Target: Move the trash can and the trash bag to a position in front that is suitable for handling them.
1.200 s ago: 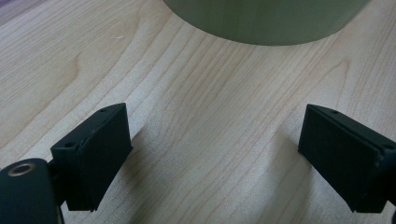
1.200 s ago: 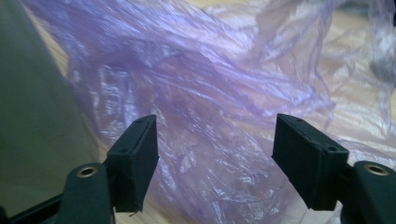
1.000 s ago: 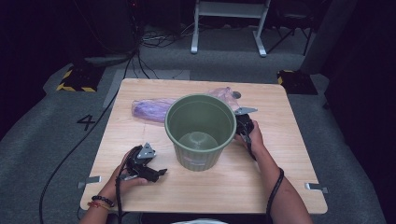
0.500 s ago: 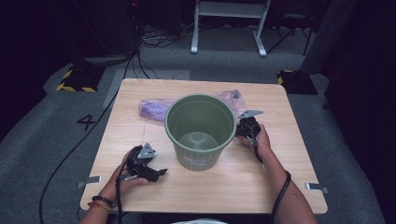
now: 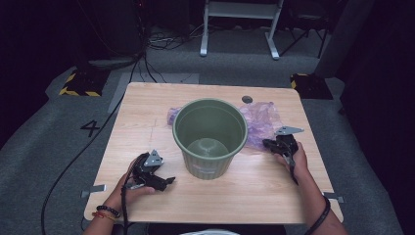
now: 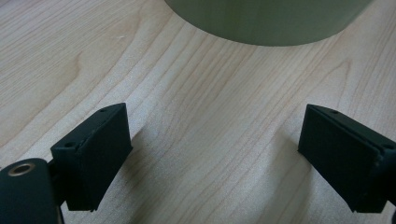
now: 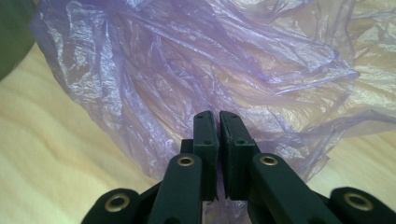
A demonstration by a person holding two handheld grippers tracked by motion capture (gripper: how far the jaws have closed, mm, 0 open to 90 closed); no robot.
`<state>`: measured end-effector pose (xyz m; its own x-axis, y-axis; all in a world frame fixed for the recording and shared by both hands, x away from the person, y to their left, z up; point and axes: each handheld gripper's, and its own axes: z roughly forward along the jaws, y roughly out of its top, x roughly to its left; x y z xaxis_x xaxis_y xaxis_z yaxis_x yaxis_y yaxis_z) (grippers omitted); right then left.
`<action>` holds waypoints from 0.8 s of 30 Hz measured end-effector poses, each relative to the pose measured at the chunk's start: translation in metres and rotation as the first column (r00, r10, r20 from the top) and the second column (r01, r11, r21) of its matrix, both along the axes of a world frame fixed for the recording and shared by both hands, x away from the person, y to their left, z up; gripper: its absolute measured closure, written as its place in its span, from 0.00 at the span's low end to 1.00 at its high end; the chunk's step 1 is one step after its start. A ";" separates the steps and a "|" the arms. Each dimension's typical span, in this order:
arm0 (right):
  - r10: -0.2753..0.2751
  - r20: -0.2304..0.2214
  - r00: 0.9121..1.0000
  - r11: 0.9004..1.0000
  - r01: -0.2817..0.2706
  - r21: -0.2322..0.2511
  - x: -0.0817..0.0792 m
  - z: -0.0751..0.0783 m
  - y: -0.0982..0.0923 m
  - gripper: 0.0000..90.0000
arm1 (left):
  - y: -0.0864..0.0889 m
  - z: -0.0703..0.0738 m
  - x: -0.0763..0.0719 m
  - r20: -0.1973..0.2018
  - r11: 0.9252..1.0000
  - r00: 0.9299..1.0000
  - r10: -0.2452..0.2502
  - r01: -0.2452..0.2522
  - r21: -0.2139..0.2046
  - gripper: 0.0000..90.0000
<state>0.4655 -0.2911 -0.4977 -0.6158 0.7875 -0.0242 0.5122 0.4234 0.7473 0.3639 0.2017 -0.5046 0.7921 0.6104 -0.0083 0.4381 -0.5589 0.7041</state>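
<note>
On the counter (image 5: 147,122) the big thing is the green bin (image 5: 209,134), which stands upright near the middle and is empty; we see its bare floor from the high view. Behind it and to its right lies the purple bag (image 5: 262,122), flat and wrinkled on the wood, with one end showing past the left side of the bin. We judge that the work is to line the bin with this bag, and that it is at the beginning: the bag is taken at one edge, but it is not opened and no part of it is over the rim. To spread the mouth, bring it over the bin and push it inside is all left to do.

The right gripper (image 5: 280,145) is at the near right corner of the bag. Its jaws have just been closing, and in the right gripper view the fingers (image 7: 206,135) stand together with only a thin line between them, clamped on the film, which is bunched around them.

The left gripper (image 5: 157,180) rests low over the counter, in front of the bin and to its left. Its fingers (image 6: 93,154) are wide apart, with only bare wood between them, and they hold nothing.
</note>
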 end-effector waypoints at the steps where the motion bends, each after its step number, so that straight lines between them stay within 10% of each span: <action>1: 0.000 0.000 1.000 1.000 0.000 0.000 0.000 0.000 0.000 0.95 | 0.000 0.000 0.000 0.002 1.000 1.000 -0.001 0.001 0.001 0.10; 17: -0.038 0.017 0.999 0.999 0.038 -0.008 -0.041 0.007 -0.073 0.87 | 0.000 0.000 0.000 0.003 1.000 1.000 0.000 0.000 0.002 0.10; 24: -0.107 0.041 0.993 0.993 0.105 0.050 -0.045 0.018 -0.085 0.49 | 0.000 0.000 0.000 0.002 1.000 1.000 0.000 0.000 0.001 0.10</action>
